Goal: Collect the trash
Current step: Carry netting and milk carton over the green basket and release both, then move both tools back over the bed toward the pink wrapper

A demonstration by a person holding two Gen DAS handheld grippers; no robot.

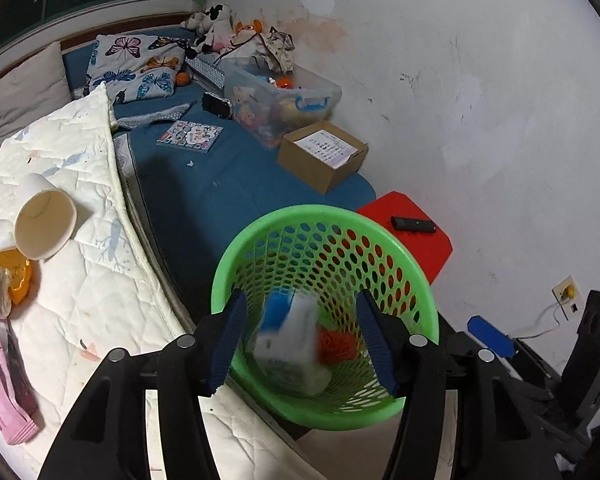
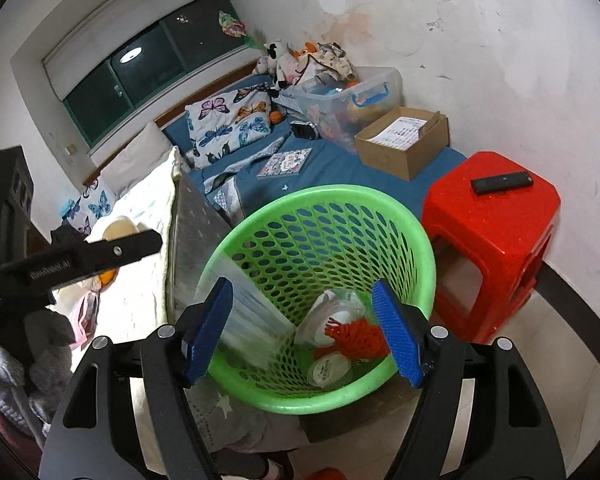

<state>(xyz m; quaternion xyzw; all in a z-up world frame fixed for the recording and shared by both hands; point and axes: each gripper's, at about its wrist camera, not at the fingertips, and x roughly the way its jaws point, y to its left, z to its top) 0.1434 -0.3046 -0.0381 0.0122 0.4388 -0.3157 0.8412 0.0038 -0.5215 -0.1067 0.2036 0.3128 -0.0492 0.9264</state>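
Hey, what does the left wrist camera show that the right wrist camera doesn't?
Only the left wrist view shows a blurred blue and white packet between the open left tongs, above the green basket, plus a tipped paper cup on the quilt.

Only the right wrist view shows the window and clear lidded cups in the basket.

Both show the basket, the red mesh inside it, the red stool with a remote, and the cardboard box.

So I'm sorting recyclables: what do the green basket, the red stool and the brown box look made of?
Green basket: moulded plastic, smooth with a slight sheen, perforated walls. Red stool: glossy moulded plastic, by its highlights. Brown box: matte cardboard, probably corrugated, with folded flaps.
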